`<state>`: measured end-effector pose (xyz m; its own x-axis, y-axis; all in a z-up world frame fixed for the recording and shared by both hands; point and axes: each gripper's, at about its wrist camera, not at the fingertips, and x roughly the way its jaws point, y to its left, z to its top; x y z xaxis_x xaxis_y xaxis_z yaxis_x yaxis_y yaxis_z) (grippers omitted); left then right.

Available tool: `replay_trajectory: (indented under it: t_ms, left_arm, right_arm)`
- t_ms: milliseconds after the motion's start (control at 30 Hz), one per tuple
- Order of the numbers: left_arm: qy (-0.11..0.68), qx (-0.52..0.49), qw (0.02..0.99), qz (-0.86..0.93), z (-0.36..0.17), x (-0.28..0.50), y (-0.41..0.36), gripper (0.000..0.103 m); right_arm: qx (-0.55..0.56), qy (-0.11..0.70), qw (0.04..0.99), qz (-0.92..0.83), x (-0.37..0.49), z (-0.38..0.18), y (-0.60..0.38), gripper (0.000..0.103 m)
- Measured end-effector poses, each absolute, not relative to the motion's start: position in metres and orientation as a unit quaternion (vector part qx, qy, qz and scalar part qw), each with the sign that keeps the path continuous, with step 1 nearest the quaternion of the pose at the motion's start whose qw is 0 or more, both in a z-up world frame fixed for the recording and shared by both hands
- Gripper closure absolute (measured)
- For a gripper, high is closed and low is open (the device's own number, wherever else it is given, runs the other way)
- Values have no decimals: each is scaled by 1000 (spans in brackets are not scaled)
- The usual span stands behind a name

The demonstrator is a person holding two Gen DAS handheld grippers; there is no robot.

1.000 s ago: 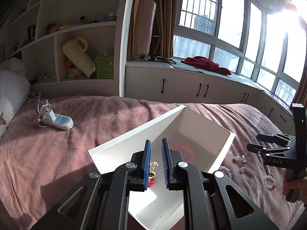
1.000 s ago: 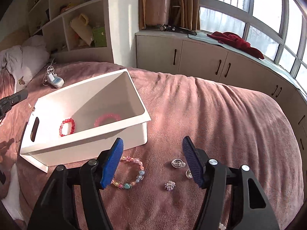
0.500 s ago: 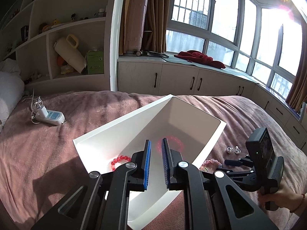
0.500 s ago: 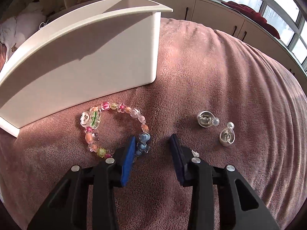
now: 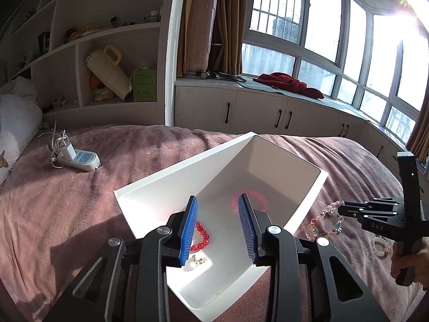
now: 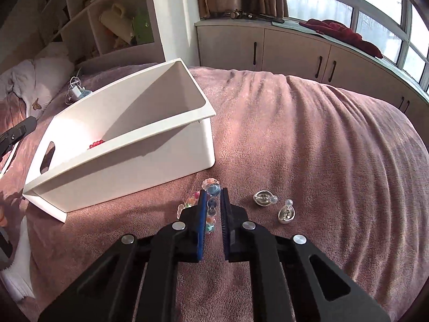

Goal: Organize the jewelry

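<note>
A white bin (image 5: 270, 158) (image 6: 150, 161) lies on the pink bedspread. Inside it are a red bead bracelet (image 5: 201, 238), a pink bracelet (image 5: 257, 196) and a small gold-and-white piece (image 5: 194, 260). My left gripper (image 5: 217, 209) is open and empty above the bin. My right gripper (image 6: 213, 193) is shut on a multicoloured bead bracelet (image 6: 213, 189), which hangs between the pads just above the blanket; it also shows in the left wrist view (image 5: 325, 221). Two silver pearl earrings (image 6: 264, 198) (image 6: 286, 213) lie to its right.
A white bead bracelet (image 5: 380, 245) lies on the blanket near the right hand. A power strip with charger (image 5: 80, 158) lies at the far left of the bed. Pillows (image 5: 16, 118), shelves and window cabinets border the bed.
My left gripper has opened and the gold-and-white piece now lies in the bin. My right gripper has closed on the multicoloured bracelet and lifted it off the blanket.
</note>
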<state>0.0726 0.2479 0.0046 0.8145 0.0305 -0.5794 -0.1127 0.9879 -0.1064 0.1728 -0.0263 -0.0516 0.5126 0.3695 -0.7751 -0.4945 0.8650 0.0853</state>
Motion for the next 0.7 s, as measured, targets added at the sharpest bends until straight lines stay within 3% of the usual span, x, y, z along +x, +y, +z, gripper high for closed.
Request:
replay_trajectory:
  t_ms: [333, 433, 467, 700]
  left_arm:
    - [302, -74, 949, 47, 5, 71, 254, 48]
    - [308, -78, 947, 47, 3, 71, 256, 33]
    - [309, -81, 947, 45, 2, 70, 257, 28]
    - [307, -93, 945, 56, -6, 62, 265, 24]
  right_arm:
    - [-43, 352, 886, 299, 186, 67, -2, 93]
    - [-42, 347, 884, 310, 200, 88, 21, 93]
    - [-44, 348, 883, 312, 203, 91, 28, 93]
    - [-73, 382, 866, 313, 226, 69, 85, 93]
